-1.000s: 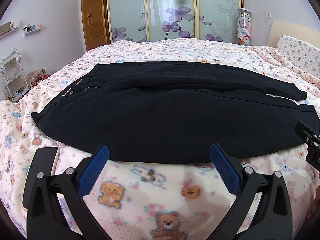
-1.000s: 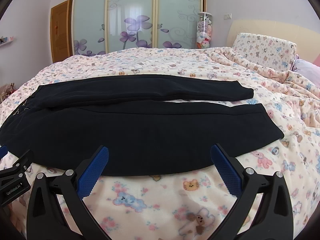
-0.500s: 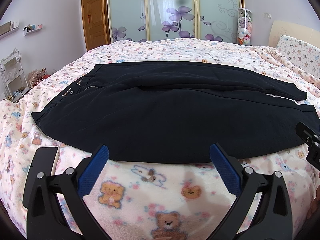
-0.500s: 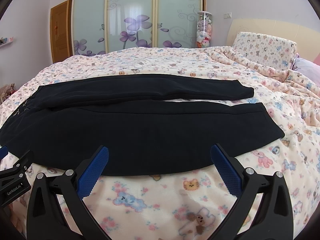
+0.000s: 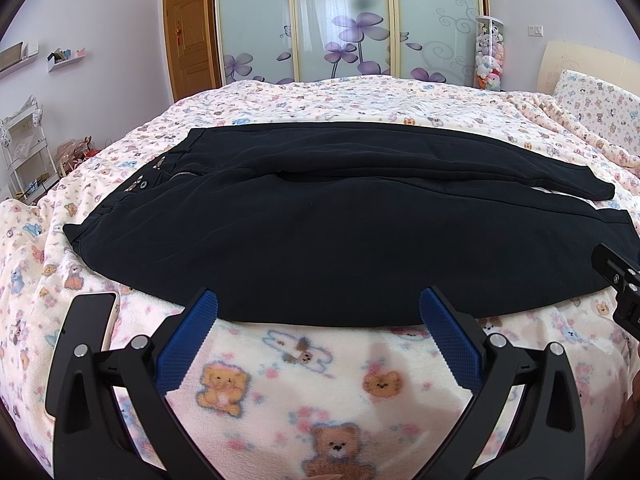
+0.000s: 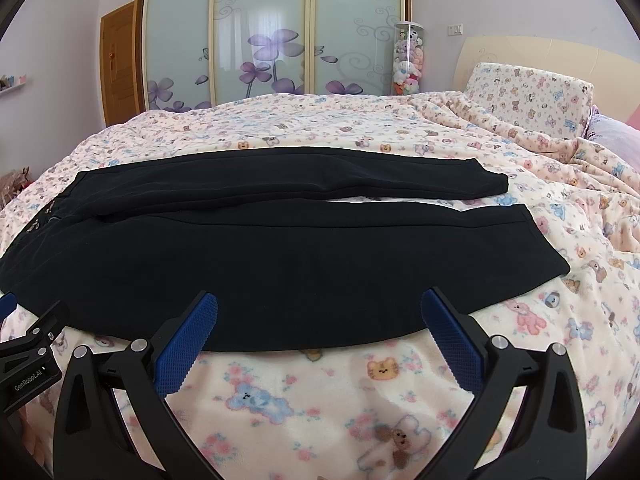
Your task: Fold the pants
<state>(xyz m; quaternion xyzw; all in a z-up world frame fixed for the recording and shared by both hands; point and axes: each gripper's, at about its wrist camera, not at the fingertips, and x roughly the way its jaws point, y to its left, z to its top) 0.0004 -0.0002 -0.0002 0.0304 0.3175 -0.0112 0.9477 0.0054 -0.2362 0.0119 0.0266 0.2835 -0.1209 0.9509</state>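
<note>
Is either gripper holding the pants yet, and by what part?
Nothing held. Left gripper and right gripper are both open, just short of the pants' near edge.

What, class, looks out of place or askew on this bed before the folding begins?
The black pants lie flat and unfolded, but the two legs splay apart toward the hems, showing blanket between them. A phone lies on the blanket beside the left gripper. Both grippers are open; the right gripper holds nothing.
</note>
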